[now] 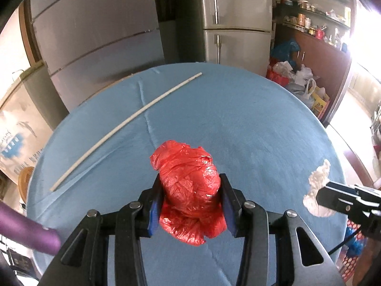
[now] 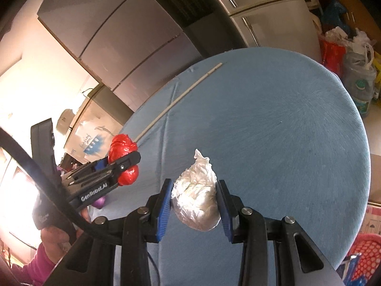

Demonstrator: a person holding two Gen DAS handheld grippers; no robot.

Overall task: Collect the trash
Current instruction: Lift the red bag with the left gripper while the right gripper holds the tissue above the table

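Lit by strong daylight, blown out to pure white at the right edge of the left wrist view and along the left side of the right wrist view. Evenly bright across the blue tablecloth [image 1: 238,124], with only soft shadow under the red plastic bag [image 1: 190,190]. Small glints on that bag's creases; a washed-out sheen on the white plastic bag [image 2: 197,202]. Heavy fisheye bending of the refrigerator [image 1: 235,19] and cabinet lines, dark vignette in the corners, slight softness toward the rims.
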